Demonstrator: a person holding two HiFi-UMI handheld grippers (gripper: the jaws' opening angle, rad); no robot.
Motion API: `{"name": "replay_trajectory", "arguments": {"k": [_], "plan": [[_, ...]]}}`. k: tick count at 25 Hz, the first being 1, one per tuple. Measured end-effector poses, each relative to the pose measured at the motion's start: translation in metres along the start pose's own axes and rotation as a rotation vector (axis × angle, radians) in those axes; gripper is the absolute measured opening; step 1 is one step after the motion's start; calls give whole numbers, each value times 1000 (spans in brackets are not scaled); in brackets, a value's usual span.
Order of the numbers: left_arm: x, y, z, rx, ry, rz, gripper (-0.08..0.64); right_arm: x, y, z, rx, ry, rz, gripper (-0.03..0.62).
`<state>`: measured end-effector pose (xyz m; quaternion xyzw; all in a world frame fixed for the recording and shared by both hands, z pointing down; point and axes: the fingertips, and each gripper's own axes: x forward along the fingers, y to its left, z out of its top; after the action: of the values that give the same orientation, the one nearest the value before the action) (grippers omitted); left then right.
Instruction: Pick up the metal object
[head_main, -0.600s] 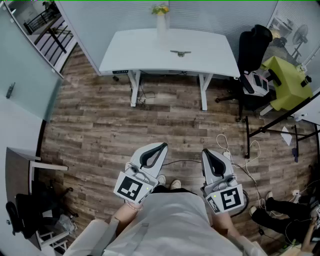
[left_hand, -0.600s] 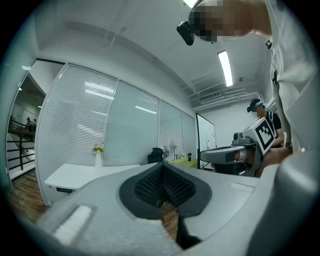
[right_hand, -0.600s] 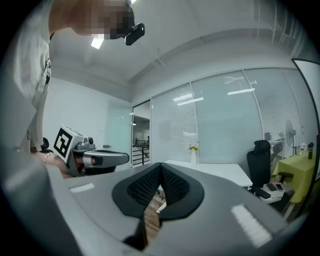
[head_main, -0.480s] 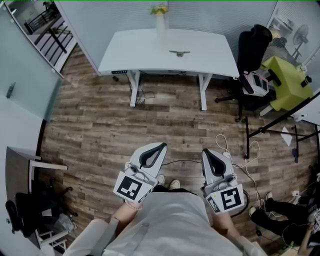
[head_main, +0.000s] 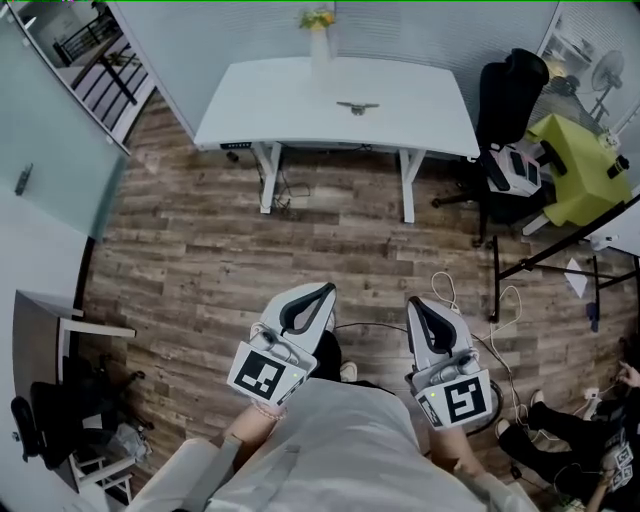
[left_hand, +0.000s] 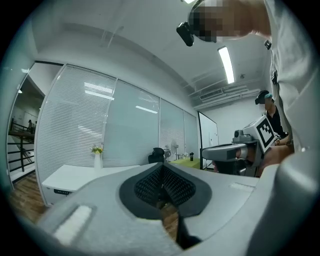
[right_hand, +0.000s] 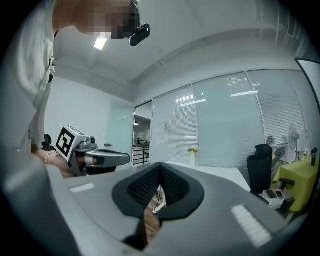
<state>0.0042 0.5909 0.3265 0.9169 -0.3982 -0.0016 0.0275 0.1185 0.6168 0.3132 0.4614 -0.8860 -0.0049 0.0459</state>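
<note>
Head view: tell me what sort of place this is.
Likely an office: a white desk on wood-look flooring, a black office chair beside it, and glass partition walls with blinds.

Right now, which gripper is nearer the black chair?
Right. The right gripper is well short of the chair and to its left; the left gripper is even farther left, beyond the right one.

The grey left claw (left_hand: 161, 184) has its black ribbed pads pressed together, and nothing is between them. Beyond it, at the left, stands a flat white desk (left_hand: 70, 176) with a slim white vase of yellow flowers (left_hand: 97, 159) on it. The grey right claw (left_hand: 212, 150) shows at the right side.
</note>
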Motion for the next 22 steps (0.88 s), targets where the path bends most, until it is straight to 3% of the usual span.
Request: {"name": "replay_trajectory", "arguments": {"k": [9,22], "plan": [[39,47,-10,-14,13,-10,3,56,-28,-11,16,19,-8,5],[108,169,-4,-28,5,-31,3,194,-71,-7,11,37,-18,5]]}}
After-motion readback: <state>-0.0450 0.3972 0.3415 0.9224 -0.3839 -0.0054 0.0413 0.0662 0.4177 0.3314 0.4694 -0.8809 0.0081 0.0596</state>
